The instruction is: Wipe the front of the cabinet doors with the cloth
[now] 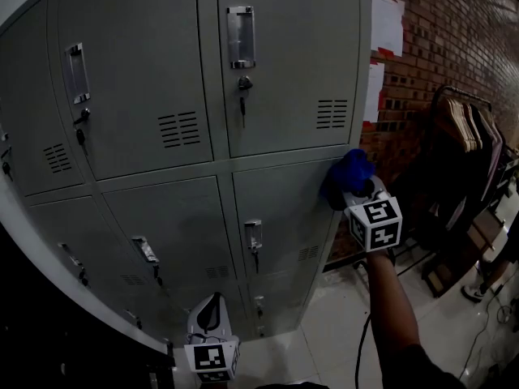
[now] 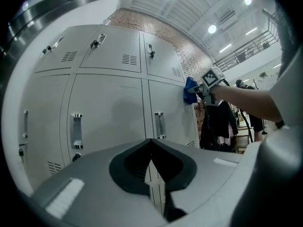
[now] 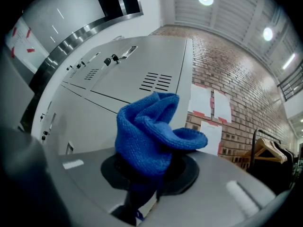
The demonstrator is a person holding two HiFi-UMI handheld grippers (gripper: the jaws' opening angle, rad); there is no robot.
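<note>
Grey metal locker doors fill the head view, with handles and keys. A bunched blue cloth is pinched in my right gripper, which is shut on it and holds it against the right edge of a lower door. In the right gripper view the blue cloth bulges out from between the jaws, next to the locker side. My left gripper hangs low in front of the bottom doors, shut and empty; the left gripper view shows its jaws closed before the doors.
A brick wall with white papers stands right of the lockers. A clothes rack with hangers is at the far right. Keys hang from the locks. Pale floor tiles lie below.
</note>
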